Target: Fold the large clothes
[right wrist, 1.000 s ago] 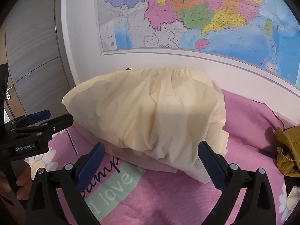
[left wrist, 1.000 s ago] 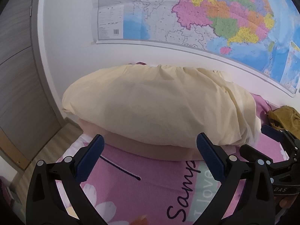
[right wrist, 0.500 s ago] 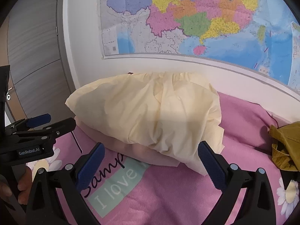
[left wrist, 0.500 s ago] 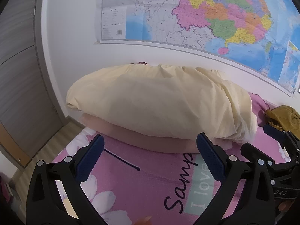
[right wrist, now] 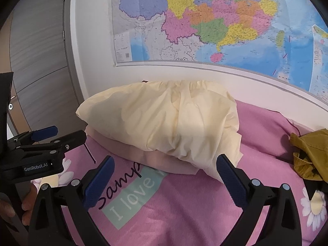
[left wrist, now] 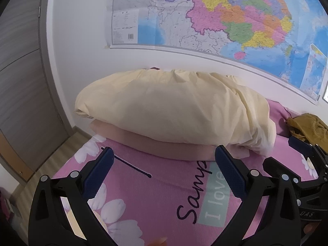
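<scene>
Two open hand-held grippers before the pillow point(left wrist: 170, 106) on the bed

Left of the pillow's front, the left hand-held gripper point(left wrist: 164, 172) is released, holding nothing; the right hand-held gripper point(right wrist: 164, 176) likewise; far right of the pillow lies the crumpled mustard garment point(right wrist: 307, 153) on the pink bedsheet point(right wrist: 184, 211).

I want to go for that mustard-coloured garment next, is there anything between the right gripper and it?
Nothing visible blocks it. The right gripper is open over the pink bedspread, and the mustard garment lies off to its right across bare bedspread. The cream pillow sits ahead, not in that path.
</scene>
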Demonstrator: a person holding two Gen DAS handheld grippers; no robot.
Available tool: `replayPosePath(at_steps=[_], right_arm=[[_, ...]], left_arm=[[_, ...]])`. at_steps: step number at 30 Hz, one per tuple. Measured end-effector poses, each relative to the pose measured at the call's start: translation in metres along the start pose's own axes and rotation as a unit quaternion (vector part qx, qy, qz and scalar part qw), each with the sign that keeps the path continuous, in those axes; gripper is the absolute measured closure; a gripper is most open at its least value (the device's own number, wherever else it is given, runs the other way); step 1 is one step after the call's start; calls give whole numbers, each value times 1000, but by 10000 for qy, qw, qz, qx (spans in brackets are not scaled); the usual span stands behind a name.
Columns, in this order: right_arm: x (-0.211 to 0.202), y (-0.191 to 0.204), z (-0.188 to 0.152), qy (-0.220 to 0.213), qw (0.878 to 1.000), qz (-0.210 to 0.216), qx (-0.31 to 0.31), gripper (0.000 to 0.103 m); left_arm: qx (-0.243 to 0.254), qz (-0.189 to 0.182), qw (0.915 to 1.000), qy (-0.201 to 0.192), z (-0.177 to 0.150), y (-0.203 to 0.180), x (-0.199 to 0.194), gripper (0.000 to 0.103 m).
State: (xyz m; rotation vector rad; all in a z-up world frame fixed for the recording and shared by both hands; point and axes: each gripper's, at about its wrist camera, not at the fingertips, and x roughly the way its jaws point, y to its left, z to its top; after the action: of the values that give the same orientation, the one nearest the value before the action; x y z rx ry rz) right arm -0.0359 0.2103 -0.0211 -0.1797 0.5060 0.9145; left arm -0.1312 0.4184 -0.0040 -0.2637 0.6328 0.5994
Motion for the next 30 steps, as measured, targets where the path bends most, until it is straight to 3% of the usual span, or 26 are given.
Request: replayPosePath(at_steps=[30], right_arm=[[-33, 2, -32, 51, 9998, -102, 171, 6]], left_arm=[[60, 129, 9999, 4, -28, -18, -31, 6]])
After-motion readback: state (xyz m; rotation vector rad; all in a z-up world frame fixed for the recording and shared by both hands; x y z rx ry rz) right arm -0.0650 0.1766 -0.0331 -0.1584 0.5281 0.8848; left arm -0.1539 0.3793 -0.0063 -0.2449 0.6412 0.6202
